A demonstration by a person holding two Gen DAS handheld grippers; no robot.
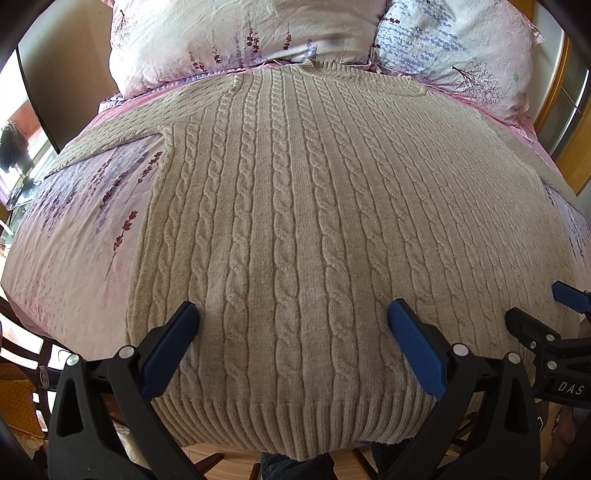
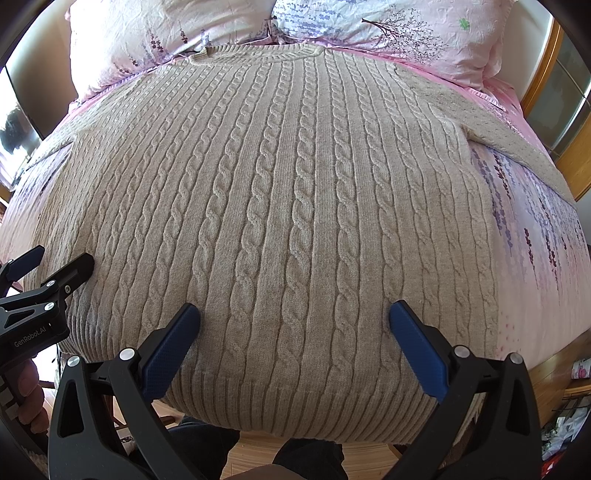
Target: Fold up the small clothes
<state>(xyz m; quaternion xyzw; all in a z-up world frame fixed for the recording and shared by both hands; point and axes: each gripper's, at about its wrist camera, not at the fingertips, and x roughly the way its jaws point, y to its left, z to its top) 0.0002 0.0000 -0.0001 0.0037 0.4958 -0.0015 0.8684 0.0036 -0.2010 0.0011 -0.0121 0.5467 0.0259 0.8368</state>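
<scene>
So I've got the beige cable-knit sweater (image 1: 295,206) laid out flat on the bed (image 1: 74,229), front up. Its neckline sits at the far end, right up against the two floral pillows (image 1: 229,33), and its ribbed hem (image 1: 295,417) hangs a bit over the near edge of the bed toward me. Both sleeves angle out from the sweater's shoulders onto the sheet.

Left gripper (image 1: 293,332) and right gripper (image 2: 294,332) are both just above the hem end of the sweater, jaws spread wide, holding nothing. I can't tell if the blue pads (image 2: 417,347) are actually touching the knit or only hovering over it.

Handling guess: this thing is thick, soft and floppy, probably a bit heavy for a "small" garment. It won't slip much, since the knit looks grippy, but it'll stretch and sag if I lift it from one point. I'd pinch the ribbed hem corners or the shoulder seams, where it's denser, and take a good bite so I get both layers.

The sheet under the sweater is a soft pink lavender print, so it may bunch and drag along. Beyond the bed on the sweater's right side there's a wooden door frame (image 2: 543,74); wood floor (image 2: 258,458) below the hem.
</scene>
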